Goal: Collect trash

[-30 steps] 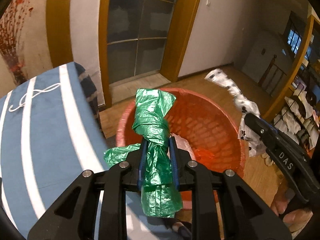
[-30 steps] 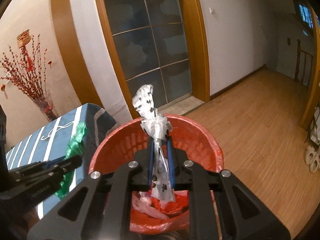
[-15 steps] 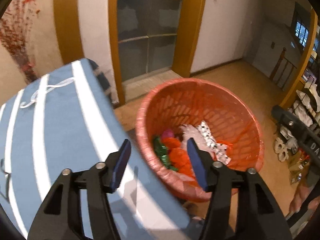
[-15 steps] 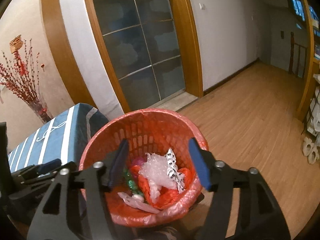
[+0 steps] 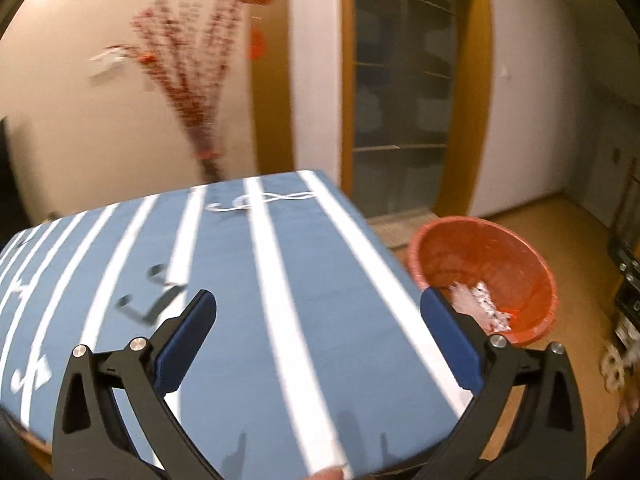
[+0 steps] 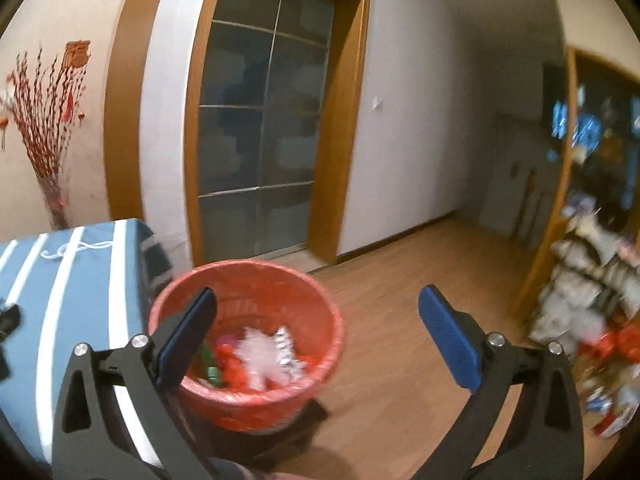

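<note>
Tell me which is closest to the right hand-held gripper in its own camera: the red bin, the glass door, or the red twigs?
1. Red bin, just below the right hand-held gripper, towards the left.
2. Glass door, behind the bin.
3. Red twigs, far left by the wall, about as far as the door; too close to call.

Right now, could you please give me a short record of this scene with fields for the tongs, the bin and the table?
left tongs: jaws opening, nothing between them, over the striped table
right tongs: jaws opening, nothing between them, above the bin
red bin: on the wooden floor beside the table, upright
bin contents: white spotted wrapper, clear plastic, green scrap
table: blue cloth, white stripes
</note>
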